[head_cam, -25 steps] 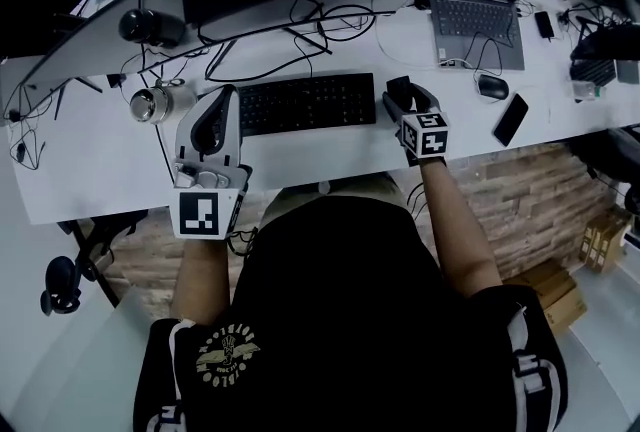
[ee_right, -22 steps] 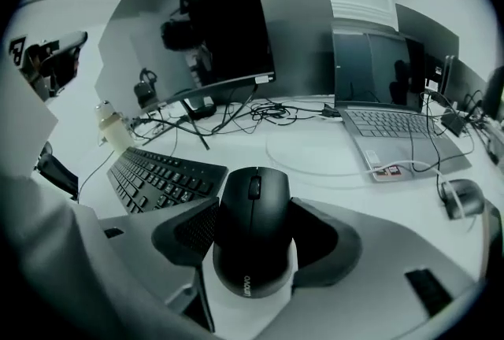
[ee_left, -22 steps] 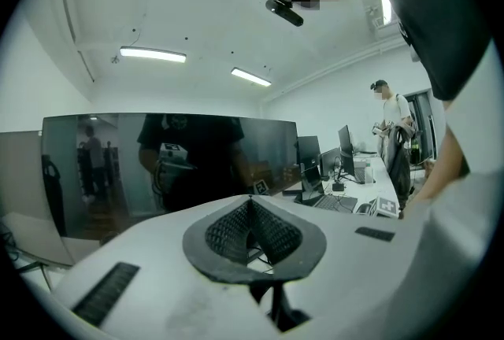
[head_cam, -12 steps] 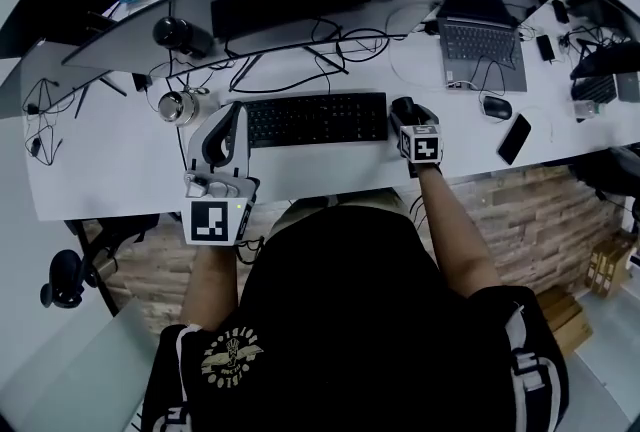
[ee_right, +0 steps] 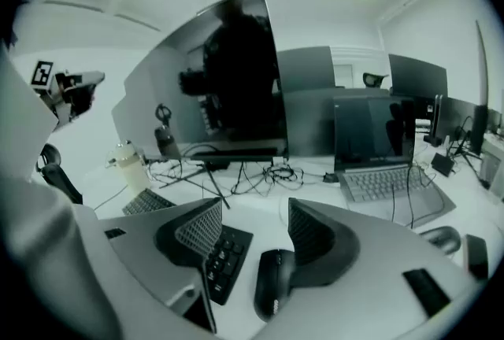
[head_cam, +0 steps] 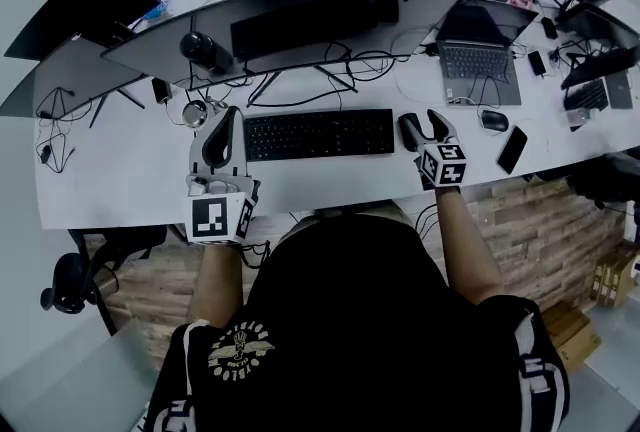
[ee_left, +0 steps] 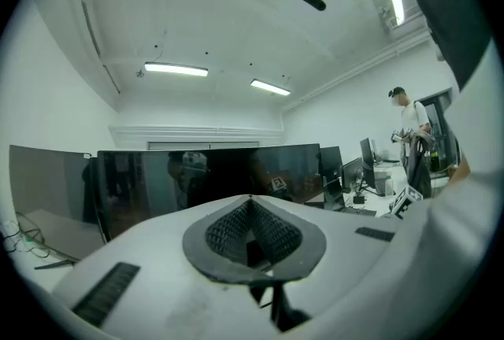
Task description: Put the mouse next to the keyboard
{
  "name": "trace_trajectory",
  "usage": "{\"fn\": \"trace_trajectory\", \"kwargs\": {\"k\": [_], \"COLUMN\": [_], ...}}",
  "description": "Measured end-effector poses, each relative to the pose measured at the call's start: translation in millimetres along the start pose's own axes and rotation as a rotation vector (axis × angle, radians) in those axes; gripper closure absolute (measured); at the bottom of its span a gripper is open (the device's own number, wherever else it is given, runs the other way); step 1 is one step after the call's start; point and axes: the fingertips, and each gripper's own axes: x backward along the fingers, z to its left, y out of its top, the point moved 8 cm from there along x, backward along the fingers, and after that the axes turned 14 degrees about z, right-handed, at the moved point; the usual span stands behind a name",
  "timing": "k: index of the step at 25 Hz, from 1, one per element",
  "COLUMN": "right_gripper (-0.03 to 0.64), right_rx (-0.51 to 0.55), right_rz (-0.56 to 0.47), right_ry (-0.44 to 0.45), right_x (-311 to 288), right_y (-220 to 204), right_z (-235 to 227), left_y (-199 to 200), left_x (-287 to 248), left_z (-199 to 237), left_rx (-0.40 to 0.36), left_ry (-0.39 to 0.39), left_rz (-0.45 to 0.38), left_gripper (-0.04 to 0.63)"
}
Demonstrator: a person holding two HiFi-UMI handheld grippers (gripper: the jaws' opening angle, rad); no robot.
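Note:
A black keyboard lies on the white desk in front of the monitors. A black mouse rests on the desk just off the keyboard's right end. My right gripper stands open over it. In the right gripper view the mouse lies flat between the spread jaws, close under the right one, with the keyboard corner beside it; the right gripper grips nothing. My left gripper hovers at the keyboard's left end. In its own view the left gripper is shut and empty.
Behind the keyboard lie tangled cables, a metal cup and a dark bottle, under wide monitors. To the right are a laptop, a second mouse and a phone. The desk's front edge runs just below the grippers.
The head camera has shifted, so the desk sits lower in view. Both grippers keep their places at the two ends of the keyboard, and the mouse stays by its right end.

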Motion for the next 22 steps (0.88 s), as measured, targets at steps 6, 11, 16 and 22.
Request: {"fn": "trace_trajectory", "kwargs": {"k": [6, 11, 16, 22], "right_gripper": [0.445, 0.520, 0.568, 0.614], "right_rx": [0.035, 0.086, 0.123, 0.155], "right_rz": [-0.229, -0.355, -0.459, -0.582], "right_ry": [0.004, -0.009, -0.011, -0.025], "right_x": [59.4, 103.9, 144.8, 189.5], "right_y": [46.2, 72.0, 93.4, 120.1], "right_z": [29.8, 52.1, 71.4, 92.9], "left_y": [7.0, 20.6, 32.5, 41.5], "left_x": [15.8, 35.7, 54.8, 71.1], "left_z": [24.4, 36.5, 45.5, 60.2], "left_rx": [0.038, 0.025, 0.017, 0.018], "left_ry": [0.031, 0.031, 0.028, 0.037], "left_rz": [-0.012, -0.031, -0.057, -0.090], "left_gripper": [0.594, 0.594, 0.594, 0.594]}}
